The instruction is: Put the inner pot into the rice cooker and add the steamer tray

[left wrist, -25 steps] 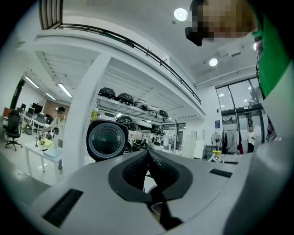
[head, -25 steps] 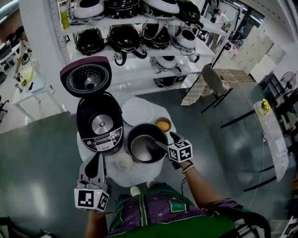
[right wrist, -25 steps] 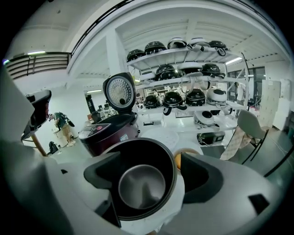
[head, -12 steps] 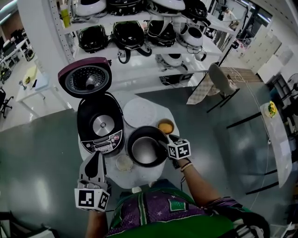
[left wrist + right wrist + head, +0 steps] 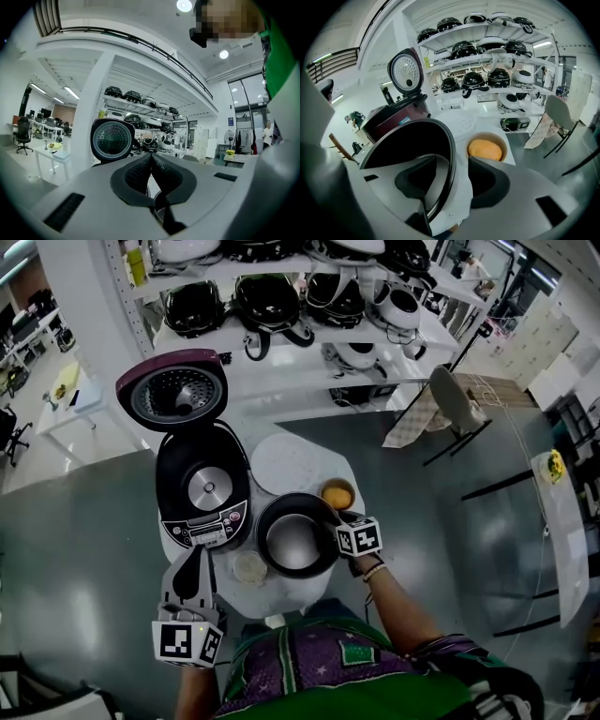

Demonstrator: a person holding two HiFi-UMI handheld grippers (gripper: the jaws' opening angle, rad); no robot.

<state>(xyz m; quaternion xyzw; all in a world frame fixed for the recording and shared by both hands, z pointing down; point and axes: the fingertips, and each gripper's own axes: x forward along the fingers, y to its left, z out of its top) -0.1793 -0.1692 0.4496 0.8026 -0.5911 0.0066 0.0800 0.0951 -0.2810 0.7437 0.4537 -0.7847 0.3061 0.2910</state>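
The black inner pot (image 5: pixel 295 538) stands on the small white table (image 5: pixel 281 592), right of the open rice cooker (image 5: pixel 202 488), whose lid (image 5: pixel 173 395) stands raised. A white round steamer tray (image 5: pixel 291 463) lies behind the pot. My right gripper (image 5: pixel 335 523) straddles the pot's right rim (image 5: pixel 451 140): one finger is inside the pot, the other outside. Its jaws are closing, and a gap still shows on both sides of the rim. My left gripper (image 5: pixel 194 563) hovers at the table's left front, shut and empty, pointing toward the cooker lid (image 5: pixel 111 139).
A bowl of something orange (image 5: pixel 337 494) sits just right of the pot, close to my right gripper. A small white cup (image 5: pixel 249 567) stands at the table's front. Shelves with several rice cookers (image 5: pixel 281 306) fill the back. A chair (image 5: pixel 455 404) stands to the right.
My right gripper has sunk onto the pot's right rim and its jaws have narrowed around it. The left gripper has hardly shifted.
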